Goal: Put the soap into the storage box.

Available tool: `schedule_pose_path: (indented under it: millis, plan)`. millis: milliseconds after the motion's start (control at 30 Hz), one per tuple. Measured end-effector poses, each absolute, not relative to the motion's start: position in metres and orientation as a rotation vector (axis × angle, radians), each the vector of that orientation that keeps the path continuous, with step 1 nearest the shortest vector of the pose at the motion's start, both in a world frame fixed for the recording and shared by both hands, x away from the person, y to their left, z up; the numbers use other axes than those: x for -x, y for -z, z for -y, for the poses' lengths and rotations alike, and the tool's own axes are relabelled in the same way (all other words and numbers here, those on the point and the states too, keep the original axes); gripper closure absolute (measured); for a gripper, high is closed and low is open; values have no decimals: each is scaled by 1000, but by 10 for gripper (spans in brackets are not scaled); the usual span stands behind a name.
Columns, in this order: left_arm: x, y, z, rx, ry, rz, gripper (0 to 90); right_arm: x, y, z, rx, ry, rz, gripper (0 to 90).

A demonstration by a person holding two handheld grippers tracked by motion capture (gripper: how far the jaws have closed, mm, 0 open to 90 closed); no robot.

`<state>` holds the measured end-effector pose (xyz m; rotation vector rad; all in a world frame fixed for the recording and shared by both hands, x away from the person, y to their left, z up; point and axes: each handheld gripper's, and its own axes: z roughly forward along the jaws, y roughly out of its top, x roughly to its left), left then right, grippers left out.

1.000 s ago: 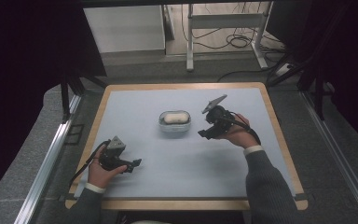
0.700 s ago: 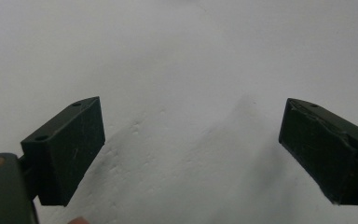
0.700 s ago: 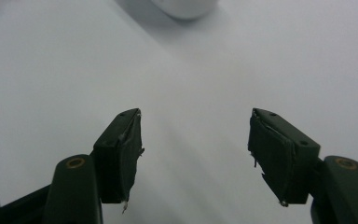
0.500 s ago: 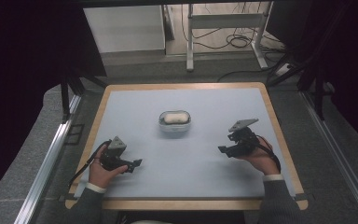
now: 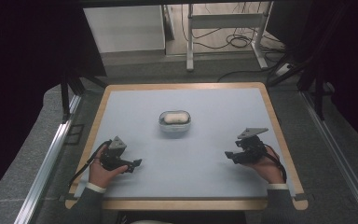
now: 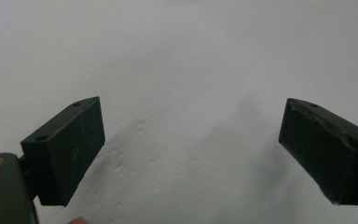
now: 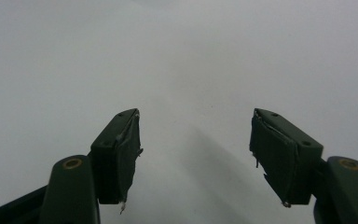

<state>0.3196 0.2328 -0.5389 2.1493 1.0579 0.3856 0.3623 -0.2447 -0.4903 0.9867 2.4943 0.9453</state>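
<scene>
Both grippers, left (image 5: 133, 164) and right (image 5: 230, 155), are resting low over the mat (image 5: 186, 140) with jaws apart. A lidded dish (image 5: 175, 121) is sitting between them, farther back.

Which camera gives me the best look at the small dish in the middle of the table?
The high view: the small dish sits mid-table there, with something pale inside. The left and right gripper views face bare table surface between open jaws, not the dish.

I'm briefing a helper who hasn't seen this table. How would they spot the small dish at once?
Look at the pale blue tabletop with its wooden border. Near its centre, between and beyond the left gripper and right gripper, sits the small oval dish, holding something pale and rounded.
</scene>
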Motion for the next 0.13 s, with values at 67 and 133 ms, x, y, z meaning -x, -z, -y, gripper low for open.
schedule_pose_path:
  millis: [67, 133]
  plan:
    - [-320, 539, -233, -2150, -384, -1056, 73, -362, 490, 245, -990, -944, -2489, 324]
    - [-320, 540, -232, -2157, -383, -1058, 73, -362, 490, 247, -1005, -955, -2463, 312]
